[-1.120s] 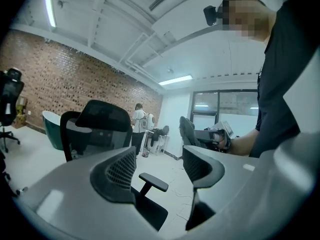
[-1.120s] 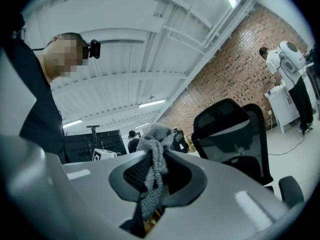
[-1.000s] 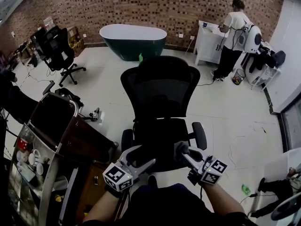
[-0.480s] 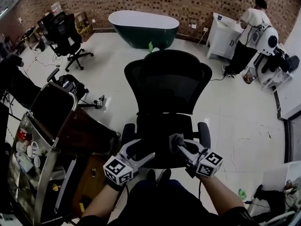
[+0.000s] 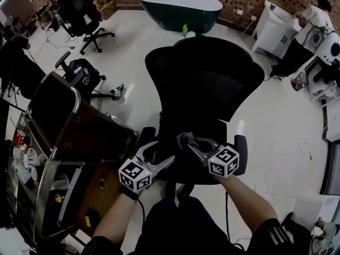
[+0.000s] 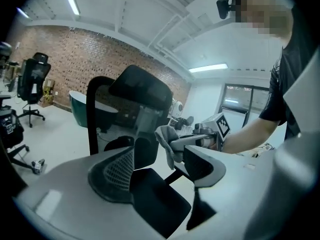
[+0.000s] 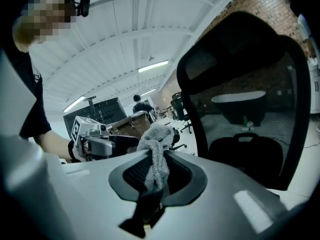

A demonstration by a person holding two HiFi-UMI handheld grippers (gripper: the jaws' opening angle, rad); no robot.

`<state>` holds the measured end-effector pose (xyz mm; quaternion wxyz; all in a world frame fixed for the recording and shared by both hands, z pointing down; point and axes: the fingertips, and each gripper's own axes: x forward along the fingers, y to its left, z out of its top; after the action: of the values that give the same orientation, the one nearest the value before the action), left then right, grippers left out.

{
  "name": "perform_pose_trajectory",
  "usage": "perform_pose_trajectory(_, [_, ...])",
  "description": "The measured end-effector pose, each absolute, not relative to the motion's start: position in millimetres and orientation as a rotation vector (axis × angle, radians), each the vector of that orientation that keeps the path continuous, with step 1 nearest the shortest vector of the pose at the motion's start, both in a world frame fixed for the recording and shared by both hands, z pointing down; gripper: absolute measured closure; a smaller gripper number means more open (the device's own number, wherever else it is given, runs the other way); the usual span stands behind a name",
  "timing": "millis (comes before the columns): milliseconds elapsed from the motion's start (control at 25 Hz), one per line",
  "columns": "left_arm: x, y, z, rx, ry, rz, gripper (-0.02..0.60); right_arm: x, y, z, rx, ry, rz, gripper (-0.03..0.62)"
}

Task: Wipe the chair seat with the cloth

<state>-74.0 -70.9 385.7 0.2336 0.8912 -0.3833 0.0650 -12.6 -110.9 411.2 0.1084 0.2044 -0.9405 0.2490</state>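
The right gripper [image 5: 192, 143] is pinched on a grey cloth [image 7: 155, 151], which bunches above its tips and hangs down between them; in the head view the cloth sits over the front of the black chair seat [image 5: 183, 169], though contact with it cannot be made out; at 8 o'clock of it the left gripper [image 5: 162, 157] holds its jaws spread, with nothing between them; the chair's mesh backrest [image 5: 204, 78] rises at 12 o'clock; beyond it stands a dark green bathtub [image 5: 178, 1]; a metal cart [image 5: 53, 121] stands at 9 o'clock.
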Motion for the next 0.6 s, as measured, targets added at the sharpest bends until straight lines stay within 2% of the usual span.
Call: perform_pose_trajectory(600, [-85.2,-133.7,545.8,2.303,-1.042,0.319,0.244,-84.6,-212.0,676.0,0.497,-2.394,0.751,0.539])
